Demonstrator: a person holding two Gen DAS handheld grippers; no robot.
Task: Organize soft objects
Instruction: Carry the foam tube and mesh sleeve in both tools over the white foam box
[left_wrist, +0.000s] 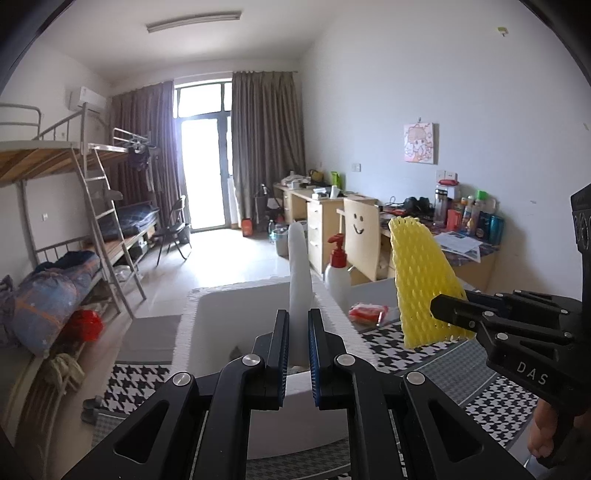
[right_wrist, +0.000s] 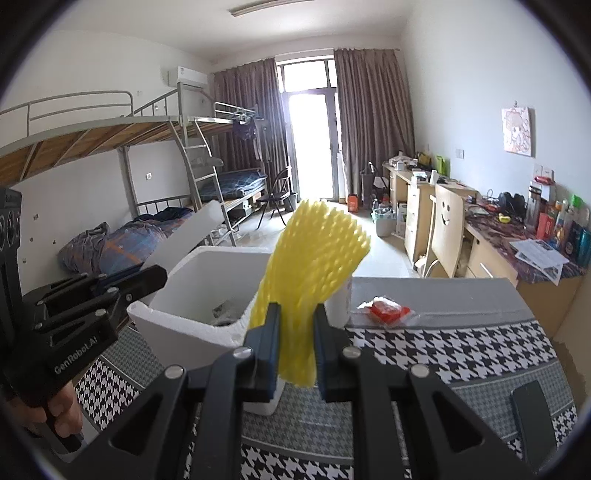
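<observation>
The left claw (left_wrist: 298, 332) is clamped on a long white foam sheet (left_wrist: 298, 266) that stands up from between its pads, directly over the open white polystyrene box (left_wrist: 207, 306). The right claw (right_wrist: 295, 332) is pinched shut on a yellow foam mesh fruit sleeve (right_wrist: 314, 266), which fans upward and slightly to the right of the pads. In the left wrist view that yellow sleeve hangs over the bench just beside the box's right wall, not yet above the opening; the right wrist view puts it near the box's nearer corner.

The box sits on a bench covered in a black-and-white houndstooth and grey patterned cloth (right_wrist: 461, 350). Something small and dark lies on the box floor, too unclear to name. Outside the box, on the grey strip of cloth, lies a small red packet in clear wrapping (right_wrist: 388, 310), and a white pump bottle with a red top (left_wrist: 338, 273) stands beside the box's far right corner. A dark flat object, perhaps a phone (right_wrist: 532, 417), rests at the right edge of the bench.

As a judgement, the sorting is midway: both soft pieces are lifted and carried but neither is released into the box. What remains, it seems, is lowering the white sheet inside, bringing the yellow sleeve across the rim and letting go, and possibly gathering the red packet, if it counts as soft.
</observation>
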